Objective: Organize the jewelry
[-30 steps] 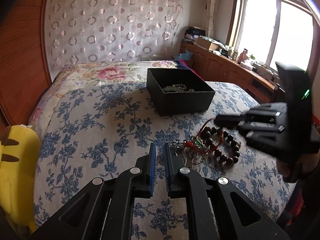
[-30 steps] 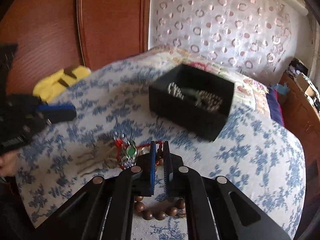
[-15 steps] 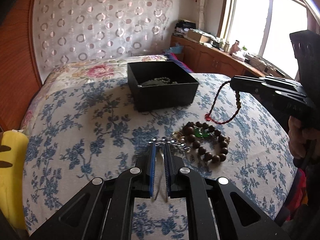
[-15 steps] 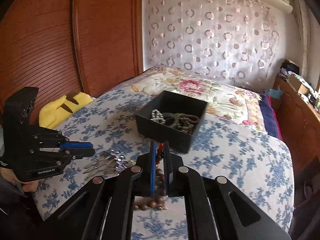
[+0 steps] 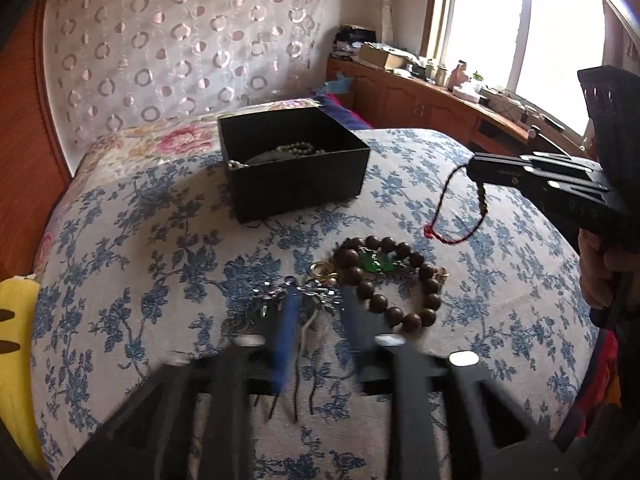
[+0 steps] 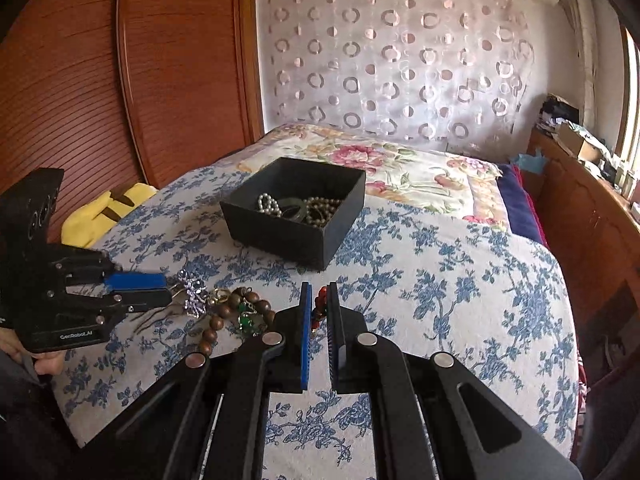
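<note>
Right hand-held gripper point(image 6: 319, 300) pinches a thin red cord bracelet point(image 5: 452, 216), dangling right of centre in the left view, above the bed point(image 5: 120, 240). Judged light, limp, swinging; grip the cord. Left hand-held gripper point(image 5: 320, 312) spread.

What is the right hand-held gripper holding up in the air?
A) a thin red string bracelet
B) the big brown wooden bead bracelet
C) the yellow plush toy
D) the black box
A: the thin red string bracelet dangles from the shut right hand-held gripper, above the big brown wooden bead bracelet lying on the blue-flowered bedspread.
</note>
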`<move>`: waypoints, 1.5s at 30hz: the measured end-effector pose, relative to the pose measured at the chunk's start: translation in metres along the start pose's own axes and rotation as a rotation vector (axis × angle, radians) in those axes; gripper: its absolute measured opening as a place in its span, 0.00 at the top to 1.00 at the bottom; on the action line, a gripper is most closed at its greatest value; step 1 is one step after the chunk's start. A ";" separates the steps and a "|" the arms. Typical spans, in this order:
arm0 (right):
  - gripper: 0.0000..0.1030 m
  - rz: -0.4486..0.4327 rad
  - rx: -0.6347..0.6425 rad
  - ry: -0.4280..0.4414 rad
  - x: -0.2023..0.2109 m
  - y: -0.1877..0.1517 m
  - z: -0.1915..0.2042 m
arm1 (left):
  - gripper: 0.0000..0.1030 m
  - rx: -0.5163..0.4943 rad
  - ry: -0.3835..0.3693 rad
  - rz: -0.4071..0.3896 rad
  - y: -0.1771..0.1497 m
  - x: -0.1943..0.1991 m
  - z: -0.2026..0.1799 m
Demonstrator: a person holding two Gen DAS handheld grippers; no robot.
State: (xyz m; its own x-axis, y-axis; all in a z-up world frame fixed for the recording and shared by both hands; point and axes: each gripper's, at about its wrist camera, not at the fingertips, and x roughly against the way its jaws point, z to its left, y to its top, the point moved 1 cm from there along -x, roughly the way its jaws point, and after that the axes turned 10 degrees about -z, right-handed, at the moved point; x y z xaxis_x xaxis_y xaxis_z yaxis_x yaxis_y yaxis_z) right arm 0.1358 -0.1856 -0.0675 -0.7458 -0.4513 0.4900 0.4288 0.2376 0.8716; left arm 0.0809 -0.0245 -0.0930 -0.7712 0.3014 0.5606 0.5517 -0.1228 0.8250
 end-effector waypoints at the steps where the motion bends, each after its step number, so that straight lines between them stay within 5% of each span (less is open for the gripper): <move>1: 0.92 0.002 0.000 0.003 -0.001 -0.002 0.001 | 0.58 0.001 0.010 -0.003 0.000 0.001 0.002; 5: 0.92 0.007 0.003 0.015 -0.005 -0.006 0.005 | 0.42 0.005 0.030 0.008 -0.003 0.000 0.010; 12: 0.92 0.007 -0.007 0.023 -0.008 -0.010 0.005 | 0.34 -0.017 0.035 0.060 -0.007 -0.018 0.011; 23: 0.92 0.006 -0.013 0.022 -0.007 -0.014 0.002 | 0.34 0.028 -0.006 0.095 -0.004 -0.039 0.016; 30: 0.92 0.006 -0.014 0.022 -0.006 -0.015 0.001 | 0.43 0.003 -0.004 0.092 -0.004 -0.040 0.011; 45: 0.92 0.001 -0.007 0.029 -0.007 -0.013 0.007 | 0.43 0.038 0.030 -0.010 -0.005 -0.001 0.026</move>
State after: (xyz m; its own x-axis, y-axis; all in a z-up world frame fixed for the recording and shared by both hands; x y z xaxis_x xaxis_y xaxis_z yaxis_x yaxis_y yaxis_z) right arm 0.1322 -0.1794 -0.0819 -0.7303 -0.4763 0.4897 0.4328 0.2319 0.8711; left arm 0.0874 0.0001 -0.0997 -0.7856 0.2736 0.5550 0.5554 -0.0835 0.8274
